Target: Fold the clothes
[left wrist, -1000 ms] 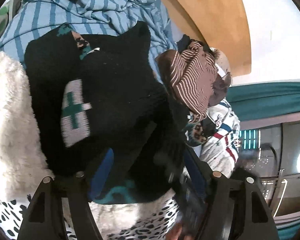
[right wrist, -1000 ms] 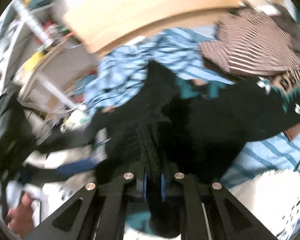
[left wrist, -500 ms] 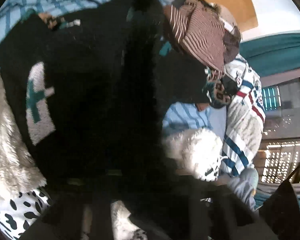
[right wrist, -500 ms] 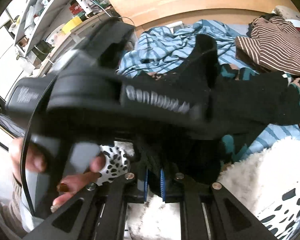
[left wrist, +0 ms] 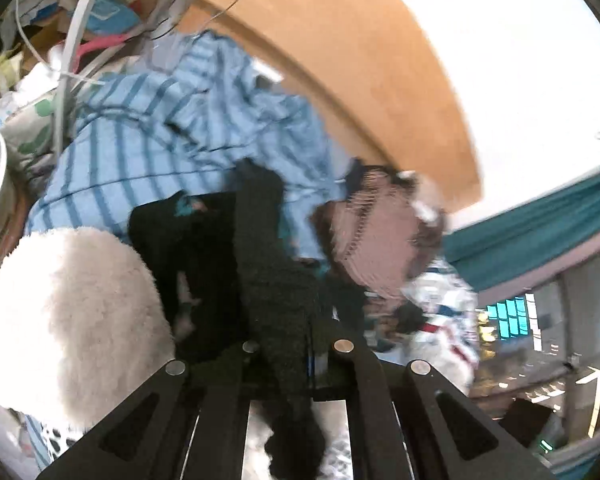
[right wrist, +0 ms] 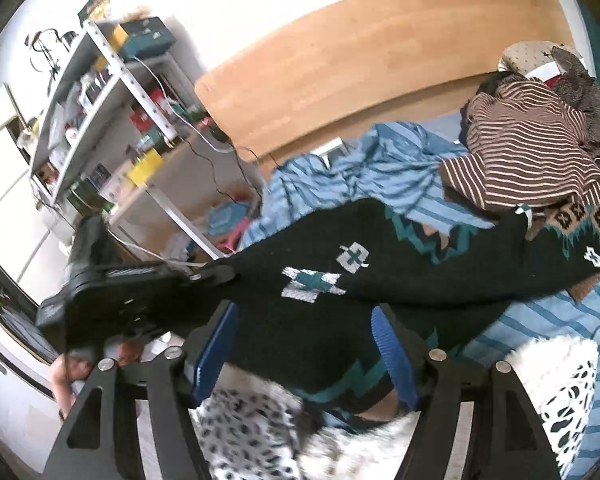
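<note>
**Black sweater clamped on one side, freed on the other**

Rumpled blue-striped bedding (right wrist: 384, 168) covers the bed, backed by a curved wooden headboard (right wrist: 364, 56) and a white wall. From the right wrist, a cluttered white shelf unit (right wrist: 112, 92) stands toward ten o'clock, holding boxes and bottles whose labels are too small and blurred to read. A brown striped garment (right wrist: 528, 156) is heaped toward two o'clock, touching the sweater's patterned band.

The black knit sweater (right wrist: 380, 256), with teal-and-white cross motifs, stretches across the middle of the right-wrist view from nine o'clock to three o'clock, lying over the bedding and a white fluffy throw (left wrist: 72, 300) with a black-spotted edge. The left gripper (right wrist: 216, 274) pinches the sweater's end at nine o'clock; some pale writing shows on its black body, too smeared to read. In its own camera, the left gripper (left wrist: 296, 348) is clenched on a thick fold of the black knit.

The right gripper (right wrist: 304, 344) has just been opening: its blue fingers (right wrist: 216, 348) stand wide apart, with the sweater's hem between them but not pressed. A hand (right wrist: 84, 372) grips the left tool at eight o'clock.
</note>
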